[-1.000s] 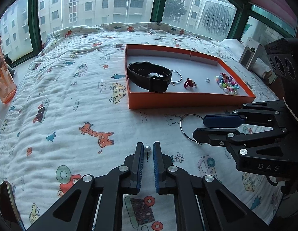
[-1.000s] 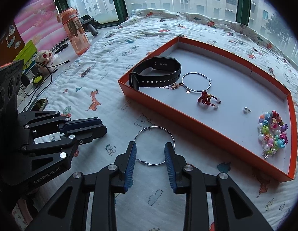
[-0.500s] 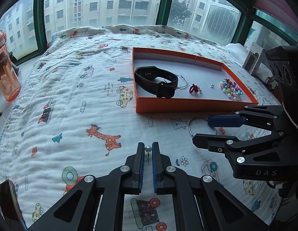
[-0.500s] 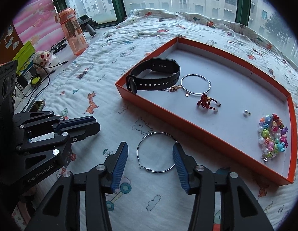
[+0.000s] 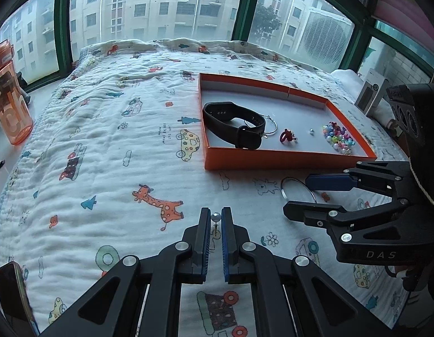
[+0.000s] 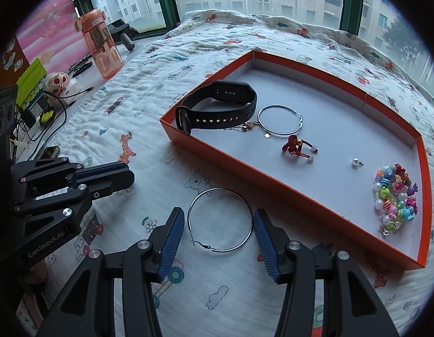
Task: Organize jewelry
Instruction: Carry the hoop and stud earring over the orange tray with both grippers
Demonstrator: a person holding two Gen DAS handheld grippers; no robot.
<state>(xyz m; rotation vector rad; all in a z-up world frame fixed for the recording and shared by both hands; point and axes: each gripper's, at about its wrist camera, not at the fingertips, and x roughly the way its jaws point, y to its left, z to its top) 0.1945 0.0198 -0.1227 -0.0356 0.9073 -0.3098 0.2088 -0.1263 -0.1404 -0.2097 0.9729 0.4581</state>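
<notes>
From the left wrist camera, the left gripper (image 5: 216, 219) has its jaws drawn almost together, clamped on a pearl stud earring (image 5: 215, 217); the silver ball sits between the fingertips and its pin hangs down into the narrow gap, above the printed quilt (image 5: 110, 151). To the right, the right gripper (image 5: 297, 195) shows side on with its jaws apart, the hoop earring (image 5: 284, 189) lying flat on the quilt between them. Further off is the orange tray (image 5: 273, 160), holding a black watch band (image 5: 233, 125), a second hoop (image 5: 270, 126), a red knotted charm (image 5: 286, 135), a second pearl stud (image 5: 311, 131) and a heap of coloured beads (image 5: 337, 140). This view alone shows a white box (image 5: 371, 92) at the right edge and a phone (image 5: 9, 292) at the lower left

From the right wrist camera, the right gripper (image 6: 219, 221) has just been opening; its blue pads stand either side of the hoop earring (image 6: 219, 220), close to the wire, with no grip on it. The hoop lies on the quilt (image 6: 189, 56) just outside the tray's (image 6: 273, 174) near wall. The left gripper (image 6: 124, 175) is at the left with jaws together; the stud cannot be made out here. Only this view shows a gold chain (image 6: 246, 126) beside the watch band (image 6: 217, 106), and an orange bottle's cap (image 6: 90, 21), cables (image 6: 57, 104) and a small plush toy (image 6: 58, 82) on the sill
</notes>
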